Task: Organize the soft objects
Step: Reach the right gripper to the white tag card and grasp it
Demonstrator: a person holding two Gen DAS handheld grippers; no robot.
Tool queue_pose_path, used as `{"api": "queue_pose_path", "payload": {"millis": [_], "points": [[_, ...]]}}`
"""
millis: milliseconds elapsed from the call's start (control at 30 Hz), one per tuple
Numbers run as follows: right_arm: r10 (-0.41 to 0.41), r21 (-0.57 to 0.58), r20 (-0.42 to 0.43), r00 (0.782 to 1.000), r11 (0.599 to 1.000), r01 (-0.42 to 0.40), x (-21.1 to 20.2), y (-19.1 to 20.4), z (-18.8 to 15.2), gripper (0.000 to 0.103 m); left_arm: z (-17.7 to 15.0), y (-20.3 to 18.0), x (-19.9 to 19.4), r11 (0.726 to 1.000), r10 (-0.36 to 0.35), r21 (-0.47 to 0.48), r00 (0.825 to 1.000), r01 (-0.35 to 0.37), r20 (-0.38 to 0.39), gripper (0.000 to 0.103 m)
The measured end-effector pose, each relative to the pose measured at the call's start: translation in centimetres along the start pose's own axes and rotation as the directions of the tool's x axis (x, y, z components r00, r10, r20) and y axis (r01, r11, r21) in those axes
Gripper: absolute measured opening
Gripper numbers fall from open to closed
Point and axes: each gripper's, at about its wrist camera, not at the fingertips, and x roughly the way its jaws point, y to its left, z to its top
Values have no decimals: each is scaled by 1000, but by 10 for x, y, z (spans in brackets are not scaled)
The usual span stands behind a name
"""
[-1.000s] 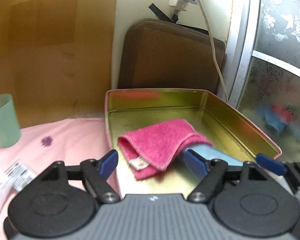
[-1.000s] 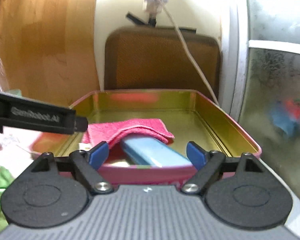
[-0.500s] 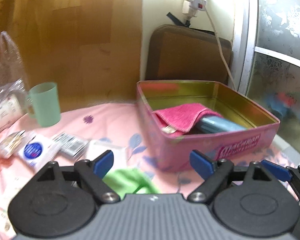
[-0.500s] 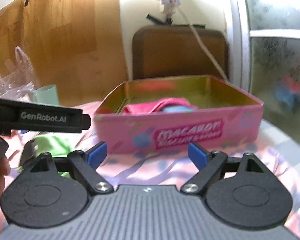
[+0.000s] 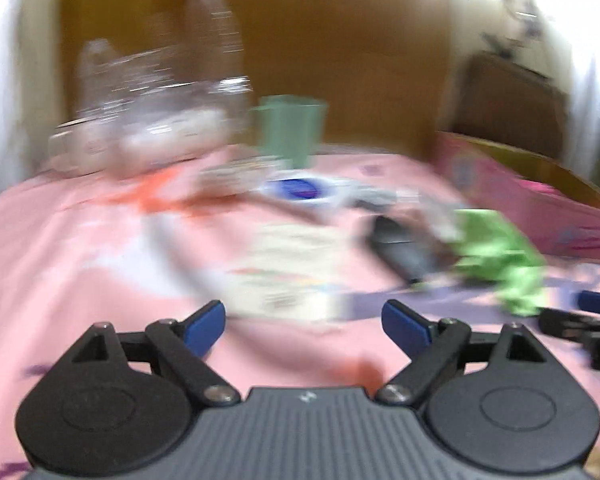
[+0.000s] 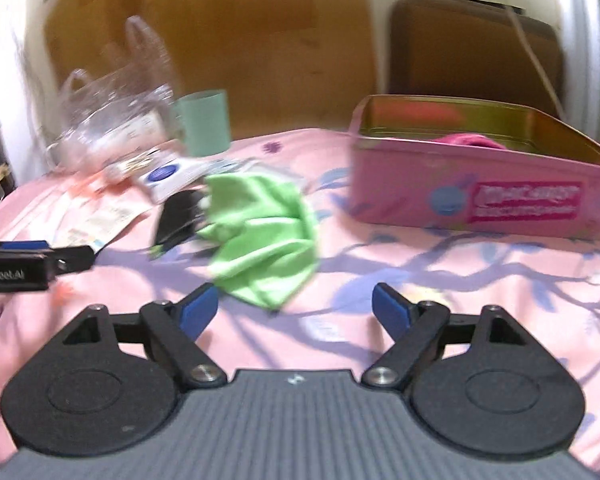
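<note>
A crumpled green cloth (image 6: 262, 236) lies on the pink floral table cover, just ahead of my right gripper (image 6: 296, 306), which is open and empty. The cloth also shows in the blurred left wrist view (image 5: 500, 258) at the right. The pink tin (image 6: 480, 196) stands at the right with a pink towel (image 6: 472, 141) inside it. My left gripper (image 5: 304, 320) is open and empty above the cover, facing flat paper packets (image 5: 292, 272). Its side shows in the right wrist view (image 6: 32, 260).
A mint green cup (image 6: 206, 122) and a clear plastic bag (image 6: 112, 100) stand at the back left. A black flat object (image 6: 178, 218) lies beside the green cloth. White sachets (image 6: 168, 176) lie scattered. A brown cushion (image 6: 472, 48) leans on the back wall.
Both grippers have pulled back from the tin and swung left. The pink towel and blue item stay in the tin. The green cloth has come into view ahead of the right gripper.
</note>
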Motion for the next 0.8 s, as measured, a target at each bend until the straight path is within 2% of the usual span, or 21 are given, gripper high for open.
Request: {"api": "queue_pose_path", "payload": {"millis": [100, 133, 233, 300, 433, 567, 700, 800], "points": [[47, -36, -13, 999, 998, -47, 3, 18, 1, 75, 7, 45, 7, 992, 48, -115, 998, -51, -29, 88], [67, -49, -22, 997, 996, -68, 6, 25, 1, 71, 12, 53, 9, 990, 86, -113, 996, -88, -22, 88], [121, -95, -56, 991, 987, -126, 16, 47, 4, 69, 22, 68, 19, 977, 203, -65, 979, -202, 4, 88], [167, -122, -76, 983, 977, -175, 22, 66, 8, 69, 25, 86, 29, 975, 175, -135, 984, -179, -42, 88], [257, -140, -118, 959, 952, -272, 38, 101, 18, 70, 26, 99, 27, 970, 133, -206, 991, -133, -14, 92], [228, -227, -117, 967, 941, -250, 64, 137, 28, 87, 23, 104, 24, 965, 106, -243, 994, -101, 6, 92], [232, -242, -148, 961, 934, -263, 93, 157, 44, 91, 20, 109, 21, 958, 80, -280, 996, -70, 26, 92], [227, -205, -159, 961, 944, -257, 110, 158, 55, 94, 20, 112, 23, 956, 72, -288, 997, -60, 32, 92]]}}
